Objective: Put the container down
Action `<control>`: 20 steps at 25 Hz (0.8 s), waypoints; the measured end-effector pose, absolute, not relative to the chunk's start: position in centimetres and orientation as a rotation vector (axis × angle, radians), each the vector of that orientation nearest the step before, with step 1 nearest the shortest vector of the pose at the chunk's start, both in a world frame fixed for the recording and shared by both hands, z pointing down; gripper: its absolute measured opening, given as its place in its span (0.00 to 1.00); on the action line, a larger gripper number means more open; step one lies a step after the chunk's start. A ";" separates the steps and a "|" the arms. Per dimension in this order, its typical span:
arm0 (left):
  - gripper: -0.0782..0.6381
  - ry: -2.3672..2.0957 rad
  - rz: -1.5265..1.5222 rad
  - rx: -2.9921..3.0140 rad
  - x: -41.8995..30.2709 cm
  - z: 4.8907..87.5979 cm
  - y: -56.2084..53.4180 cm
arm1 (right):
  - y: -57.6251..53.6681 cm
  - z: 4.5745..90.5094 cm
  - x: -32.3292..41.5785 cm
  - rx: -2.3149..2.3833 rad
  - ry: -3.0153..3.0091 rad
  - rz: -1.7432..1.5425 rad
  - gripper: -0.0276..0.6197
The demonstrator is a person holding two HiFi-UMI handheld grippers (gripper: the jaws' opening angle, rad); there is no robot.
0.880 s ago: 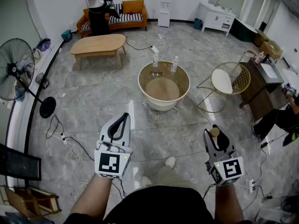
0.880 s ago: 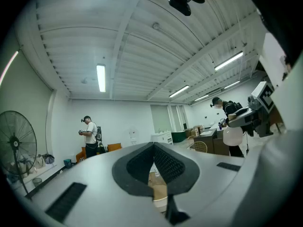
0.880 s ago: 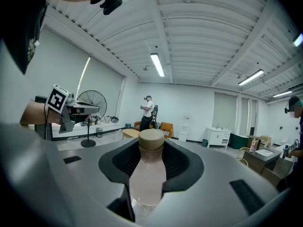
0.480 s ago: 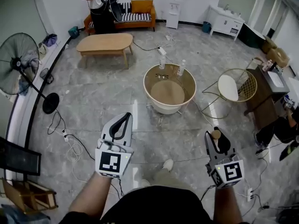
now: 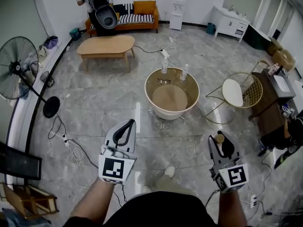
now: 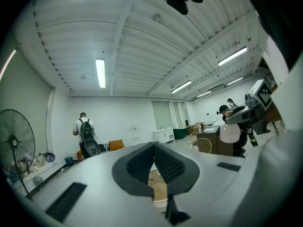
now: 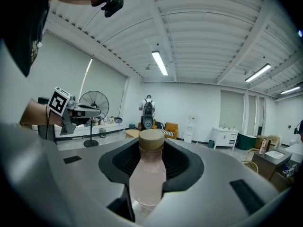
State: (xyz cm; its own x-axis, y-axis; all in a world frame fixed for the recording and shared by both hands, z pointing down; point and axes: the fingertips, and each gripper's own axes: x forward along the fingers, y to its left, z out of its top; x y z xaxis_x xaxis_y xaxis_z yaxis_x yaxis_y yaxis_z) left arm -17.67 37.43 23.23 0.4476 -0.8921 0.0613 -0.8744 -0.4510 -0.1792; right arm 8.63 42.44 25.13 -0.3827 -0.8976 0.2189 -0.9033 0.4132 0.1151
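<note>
My right gripper (image 5: 221, 140) is shut on a clear bottle with pale pink liquid and a tan cap (image 5: 218, 138). The right gripper view shows that bottle (image 7: 147, 174) standing upright between the dark pads, its cap (image 7: 151, 139) above them. My left gripper (image 5: 124, 127) is held at the same height to the left. Its jaws meet at the tips (image 6: 154, 146) with nothing in them. Ahead on the floor stands a round table with a gold rim (image 5: 147, 86). Two small bottles (image 5: 164, 66) stand at its far edge and a pair of glasses (image 5: 163, 81) lies on it.
A wire chair (image 5: 241, 91) stands right of the round table and a dark desk (image 5: 272, 96) further right. A standing fan (image 5: 16, 70) and cables (image 5: 71, 143) are at the left. Behind are a wooden coffee table (image 5: 105, 45), an orange sofa (image 5: 137, 11) and a person with a backpack (image 5: 97, 6).
The round table has come slightly lower and nearer in the head view. The person at the sofa has turned, backpack now facing me. Both grippers keep their places and the bottle stays held.
</note>
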 end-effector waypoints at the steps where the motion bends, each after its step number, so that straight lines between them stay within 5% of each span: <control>1: 0.13 1.575 -0.222 -2.569 -17.4 23.4 37.1 | 42.1 25.2 8.9 1.577 -2.425 0.034 0.27; 20: 0.13 1.539 -0.263 -2.589 -13.1 25.0 29.6 | 34.3 27.0 11.6 1.562 -2.427 0.089 0.27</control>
